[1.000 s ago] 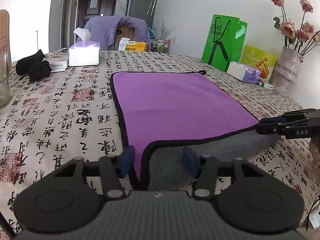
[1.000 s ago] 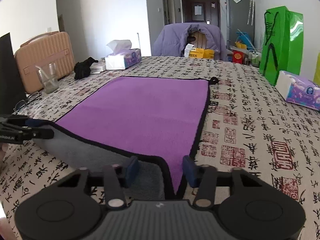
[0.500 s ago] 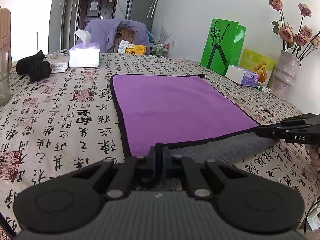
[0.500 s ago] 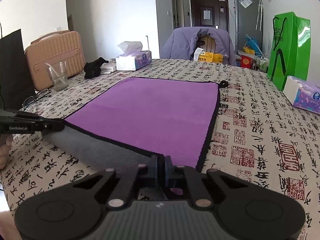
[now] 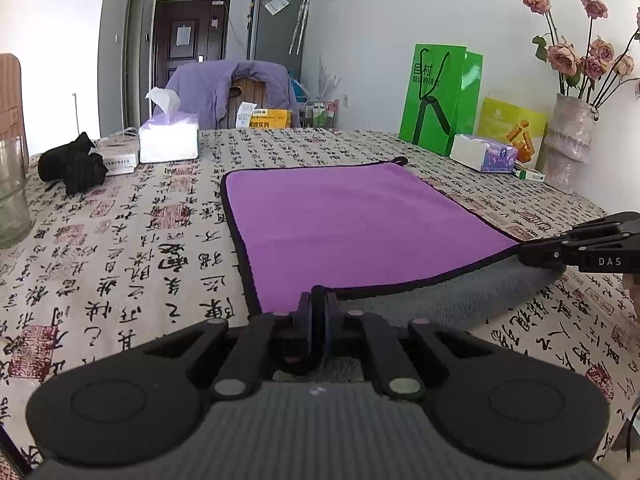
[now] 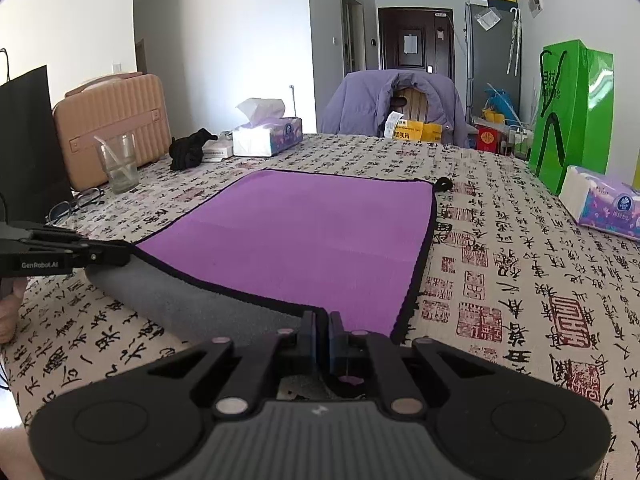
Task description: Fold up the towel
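Clamping down since a second ago, left gripper (image 5: 318,312) and right gripper (image 6: 322,330) each pinch a near corner of the purple towel (image 5: 352,224) (grey underside showing between them), which lies flat ahead on the table (image 5: 120,248), likely ready for lifting forward.

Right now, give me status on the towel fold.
Left gripper and right gripper each shut on a near towel corner. Near edge lifted, grey underside showing. Nothing lying on the towel.

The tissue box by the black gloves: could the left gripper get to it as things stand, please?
Probably not right away. The left gripper is shut on the near corner of the towel, and the tissue box sits far across the table; the tablecloth between looks unobstructed.
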